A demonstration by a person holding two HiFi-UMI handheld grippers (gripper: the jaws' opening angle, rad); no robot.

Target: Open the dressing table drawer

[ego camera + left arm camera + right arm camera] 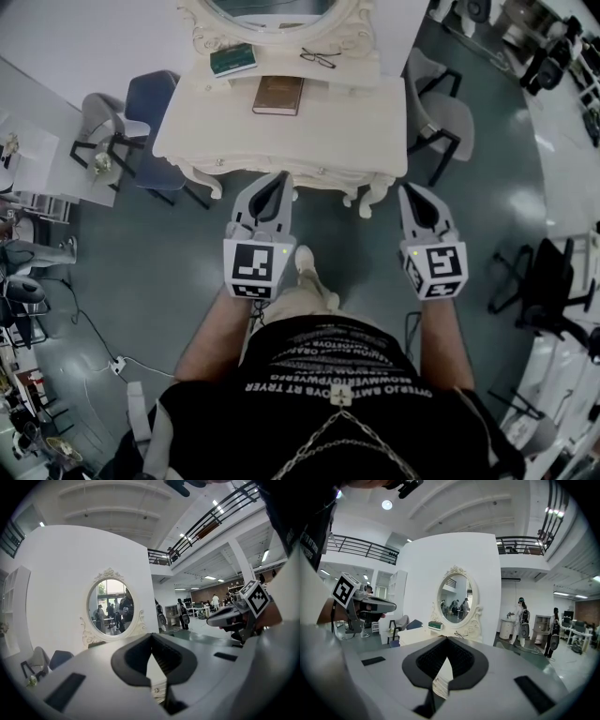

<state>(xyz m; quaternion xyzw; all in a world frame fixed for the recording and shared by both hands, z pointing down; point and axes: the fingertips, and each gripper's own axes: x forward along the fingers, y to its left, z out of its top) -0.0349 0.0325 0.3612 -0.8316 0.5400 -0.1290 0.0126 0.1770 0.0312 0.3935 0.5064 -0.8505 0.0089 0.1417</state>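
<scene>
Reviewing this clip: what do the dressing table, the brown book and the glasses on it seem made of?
Dressing table: likely painted wood, cream, low sheen; its carved scrolled edge and curved legs suggest that, though moulded resin is possible. Brown book: hardcover, dull cloth or leather-look cover. Glasses: thin dark frame, metal or plastic; too small to tell.

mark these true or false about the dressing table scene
A brown book lies on the dressing table. True.
The glasses rest on the brown book. False: they lie apart from it, near the mirror.
The left hand-held gripper is shut and empty. True.
The right hand-held gripper stands wide open. False: its jaws are together, holding nothing.
</scene>
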